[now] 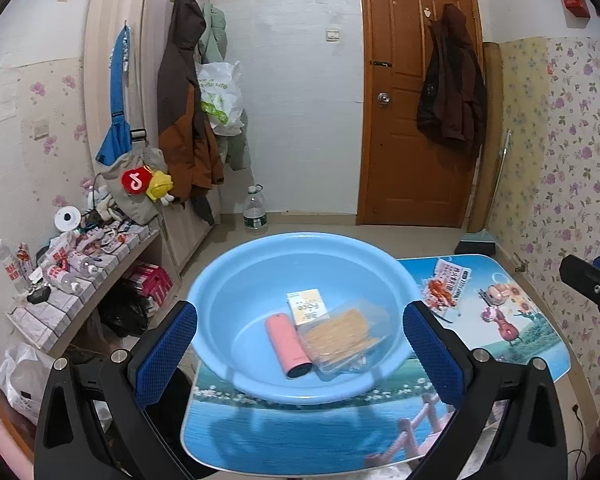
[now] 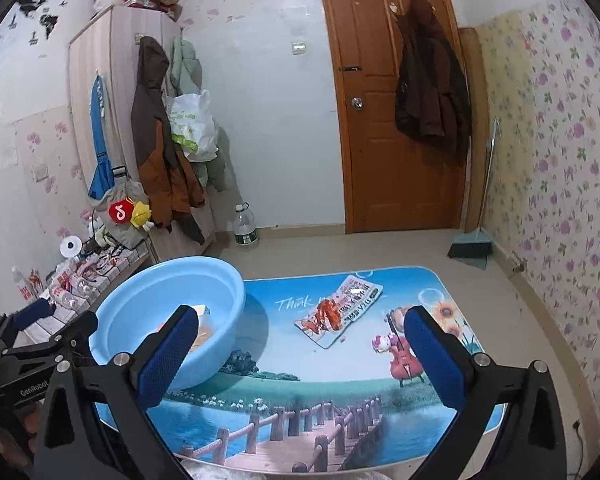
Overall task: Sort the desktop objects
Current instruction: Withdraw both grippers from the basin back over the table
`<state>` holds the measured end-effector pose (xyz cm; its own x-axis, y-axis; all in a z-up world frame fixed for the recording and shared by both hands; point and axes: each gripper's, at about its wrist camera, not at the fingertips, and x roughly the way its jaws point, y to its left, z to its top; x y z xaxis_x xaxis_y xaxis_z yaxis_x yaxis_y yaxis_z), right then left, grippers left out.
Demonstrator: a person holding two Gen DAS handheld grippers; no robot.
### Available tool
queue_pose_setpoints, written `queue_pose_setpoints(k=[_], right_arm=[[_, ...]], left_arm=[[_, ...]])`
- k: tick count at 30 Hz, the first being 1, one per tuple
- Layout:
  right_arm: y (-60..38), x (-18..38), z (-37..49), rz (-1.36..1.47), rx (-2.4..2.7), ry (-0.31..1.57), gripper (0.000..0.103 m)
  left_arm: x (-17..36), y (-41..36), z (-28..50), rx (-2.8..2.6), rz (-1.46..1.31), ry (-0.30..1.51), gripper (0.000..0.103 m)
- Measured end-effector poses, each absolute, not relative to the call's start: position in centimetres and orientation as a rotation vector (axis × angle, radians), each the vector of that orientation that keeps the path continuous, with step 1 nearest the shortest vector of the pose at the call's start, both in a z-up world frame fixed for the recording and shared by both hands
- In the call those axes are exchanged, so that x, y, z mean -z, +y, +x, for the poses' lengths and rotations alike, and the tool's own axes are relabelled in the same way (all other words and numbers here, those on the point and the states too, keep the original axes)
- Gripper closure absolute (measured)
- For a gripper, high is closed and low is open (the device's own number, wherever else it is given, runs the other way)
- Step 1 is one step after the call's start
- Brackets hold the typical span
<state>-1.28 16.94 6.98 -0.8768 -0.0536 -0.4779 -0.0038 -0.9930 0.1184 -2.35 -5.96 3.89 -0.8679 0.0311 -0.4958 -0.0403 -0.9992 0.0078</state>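
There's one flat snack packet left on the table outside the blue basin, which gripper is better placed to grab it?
Probably the right gripper: open, empty, facing the snack packet almost straight ahead. The left gripper is also open but over the blue basin, with the packet off to its right.

Even indoor light, strong fisheye bending, basin perhaps slightly blurred

Place: home, bedroom/entry rm
Walls: floral wallpaper
Door: wooden door w/ coat hung
Storage: wardrobe, jackets
Floor: broom, water jug
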Motion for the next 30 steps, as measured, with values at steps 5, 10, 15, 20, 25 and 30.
queue_pose_setpoints(k=[5,10,15,20,25,30], right_arm=[[18.0,-6.9,-1.2,0.796,3.016,-0.180,0.000],[19.5,-7.2,-0.9,0.797,3.040,-0.174,0.000],[21.3,-6.7,-0.8,0.823,3.059,-0.173,0.000],[22.4,-6.1,-1.1,0.850,3.051,-0.187,0.000],[23.6,-5.8,-1.1,0.851,3.060,-0.203,0.000],[25.0,-4.9,-1.6,0.884,3.073,-0.231,0.000]], left_arm=[[-4.2,-4.2,-2.3,-2.974,-0.784,0.061,0.000],[-4.4,-2.8,-2.7,-2.957,-0.773,0.063,0.000],[-4.3,-1.2,-2.9,-2.934,-0.776,0.070,0.000],[-4.1,-0.3,-3.1,-2.931,-0.780,0.072,0.000],[-4.0,0.9,-3.5,-2.913,-0.787,0.104,0.000],[-3.5,2.5,-3.8,-2.886,-0.795,0.129,0.000]])
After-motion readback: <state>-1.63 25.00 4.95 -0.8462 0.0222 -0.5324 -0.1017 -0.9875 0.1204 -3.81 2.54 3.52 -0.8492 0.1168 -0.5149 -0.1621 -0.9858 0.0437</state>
